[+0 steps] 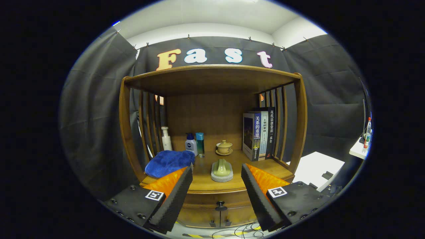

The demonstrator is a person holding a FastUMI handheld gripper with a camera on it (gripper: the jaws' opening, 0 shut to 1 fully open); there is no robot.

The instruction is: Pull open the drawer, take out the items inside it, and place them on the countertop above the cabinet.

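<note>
Gripper [216,172]: in the lower middle of the frame, its two fingers spread wide apart with nothing between the foam pads; it hangs in front of the cabinet, touching nothing.
Left finger [172,196]: black foam pad with an orange side, lower left of centre, its tip in front of the countertop's front edge beside the blue cloth.
Right finger [257,196]: the same build, lower right of centre, its tip in front of the countertop's right front part.
Drawer [217,200]: low in the frame between the two fingers, just under the countertop, closed as far as the view shows.
Knob [220,206]: small dark knob on the wooden front under the drawer, bottom centre.
Floor [232,232]: thin cables and a striped strip at the very bottom.
Countertop [206,181]: wooden surface at the centre, just beyond the fingertips.
Green dish [222,170]: pale green piece on a grey pad, centre, near the front edge between the fingertips.
Blue cloth [169,162]: bunched on the countertop left of centre.
Bottles [191,143]: a white one, a blue-capped one and a teal one, behind the cloth.
Lidded cup [224,147]: on a saucer, centre, toward the back.
Books [259,132]: upright, right of centre against the slatted side.
Top shelf [212,71]: curved wooden board across the upper middle.
White table [315,169]: to the right of the cabinet.
</note>
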